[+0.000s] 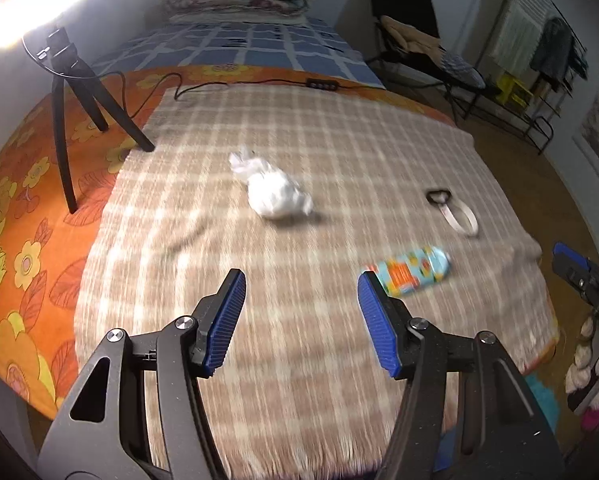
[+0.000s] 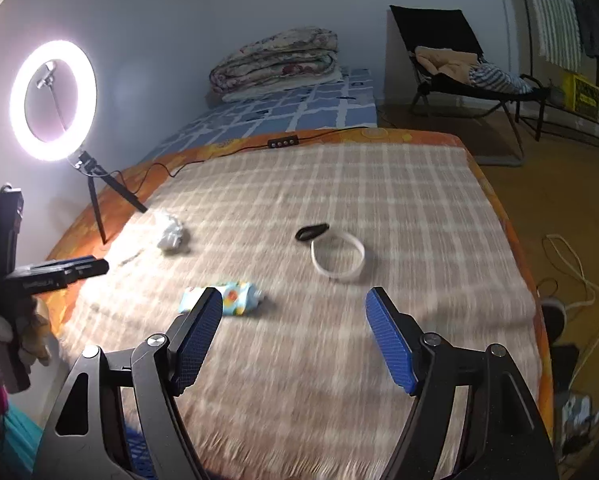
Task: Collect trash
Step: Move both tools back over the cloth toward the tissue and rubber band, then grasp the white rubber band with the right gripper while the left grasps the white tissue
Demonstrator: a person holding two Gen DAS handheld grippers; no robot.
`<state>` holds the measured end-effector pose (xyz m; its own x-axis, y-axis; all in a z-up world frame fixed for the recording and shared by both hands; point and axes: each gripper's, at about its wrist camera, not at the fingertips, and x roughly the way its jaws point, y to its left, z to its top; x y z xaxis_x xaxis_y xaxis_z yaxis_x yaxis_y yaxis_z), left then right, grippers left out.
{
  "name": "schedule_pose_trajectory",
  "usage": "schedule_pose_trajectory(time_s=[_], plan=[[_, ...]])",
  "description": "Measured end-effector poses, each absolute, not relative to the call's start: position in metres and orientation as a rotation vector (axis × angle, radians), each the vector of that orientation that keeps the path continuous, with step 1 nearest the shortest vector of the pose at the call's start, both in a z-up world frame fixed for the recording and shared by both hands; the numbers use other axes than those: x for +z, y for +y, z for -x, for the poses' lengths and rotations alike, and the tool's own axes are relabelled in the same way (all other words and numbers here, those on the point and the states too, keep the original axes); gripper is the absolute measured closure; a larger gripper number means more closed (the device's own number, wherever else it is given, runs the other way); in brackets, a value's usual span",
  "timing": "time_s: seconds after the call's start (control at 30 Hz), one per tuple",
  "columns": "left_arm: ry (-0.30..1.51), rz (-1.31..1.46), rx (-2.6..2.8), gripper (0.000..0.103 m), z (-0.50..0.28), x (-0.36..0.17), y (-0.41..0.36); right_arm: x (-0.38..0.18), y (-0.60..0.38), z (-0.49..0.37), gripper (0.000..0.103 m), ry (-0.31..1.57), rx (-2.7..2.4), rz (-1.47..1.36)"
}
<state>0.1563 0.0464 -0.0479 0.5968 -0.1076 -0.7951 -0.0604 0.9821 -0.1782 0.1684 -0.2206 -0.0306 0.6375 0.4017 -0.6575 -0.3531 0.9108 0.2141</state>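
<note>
Lit ring light (image 2: 53,100), plaid blanket (image 2: 339,280), black chair (image 2: 459,52), white wall (image 2: 219,8)

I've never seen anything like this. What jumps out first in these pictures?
The glowing ring light on its small tripod at the far left edge of the bed grabs the eye first. Next come the blue-padded jaws of the left gripper and right gripper, both spread open and empty over the plaid blanket. Between them and the light lie a crumpled white wad and a colourful wrapper.

Both grippers, left gripper (image 1: 301,320) and right gripper (image 2: 293,338), have black frames with silver screws and ribbed blue finger pads (image 1: 225,322). Pale knitted gloves (image 1: 587,364) cover the hands.
</note>
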Motion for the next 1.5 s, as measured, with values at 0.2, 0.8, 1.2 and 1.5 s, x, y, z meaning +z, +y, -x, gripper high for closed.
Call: schedule_pose_trajectory(time_s=[0.2,0.8,1.2,1.5], plan=[[0.945,0.248,-0.003,0.043,-0.197,-0.058,0.059,-0.036,-0.207,-0.223,0.029,0.844,0.474,-0.040],[0.991,0.344,0.026,0.043,-0.255,-0.091,0.088,-0.082,-0.192,-0.342,0.048,1.107,0.516,-0.153],[1.005,0.320,0.030,0.043,-0.271,-0.101,0.084,-0.105,-0.195,-0.356,0.076,1.185,0.520,-0.187],[1.034,0.318,0.023,0.066,-0.277,-0.111,0.082,-0.109,-0.199,-0.357,0.088,1.191,0.498,-0.164]])
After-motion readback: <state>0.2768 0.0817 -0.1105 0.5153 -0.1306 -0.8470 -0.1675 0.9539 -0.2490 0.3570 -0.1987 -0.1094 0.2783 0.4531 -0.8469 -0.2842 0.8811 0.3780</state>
